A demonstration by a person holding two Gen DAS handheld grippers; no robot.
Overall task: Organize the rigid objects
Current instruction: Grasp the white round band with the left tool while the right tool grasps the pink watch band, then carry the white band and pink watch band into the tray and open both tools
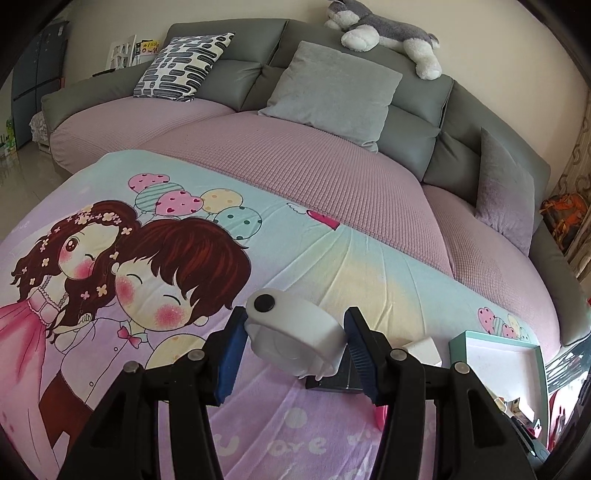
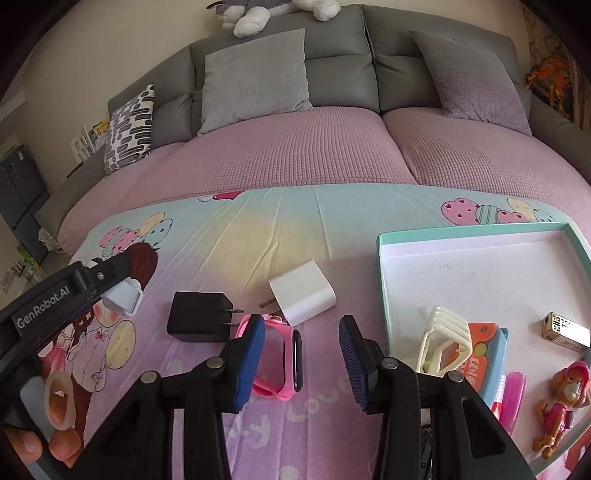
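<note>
My left gripper [image 1: 293, 345] is shut on a white tape dispenser [image 1: 295, 332] and holds it above the cartoon blanket [image 1: 332, 266]; it shows in the right wrist view [image 2: 123, 295] at the left. My right gripper [image 2: 303, 354] is open over a pink watch [image 2: 286, 360]. A black charger [image 2: 197, 317] and a white charger [image 2: 303, 297] lie just beyond it. A teal-rimmed tray [image 2: 382, 280] at the right holds a cream clip [image 2: 443, 339], an orange-blue box [image 2: 484, 358], a gold lighter [image 2: 565, 328], a pink tube [image 2: 515, 391] and a toy figure [image 2: 561, 402].
The blanket covers a table in front of a grey sofa with pink seat covers [image 2: 295, 147] and cushions [image 2: 255, 74]. A plush dog [image 1: 388, 33] lies on the sofa back. The tray corner [image 1: 498, 339] and a dark block [image 1: 334, 380] show behind my left fingers.
</note>
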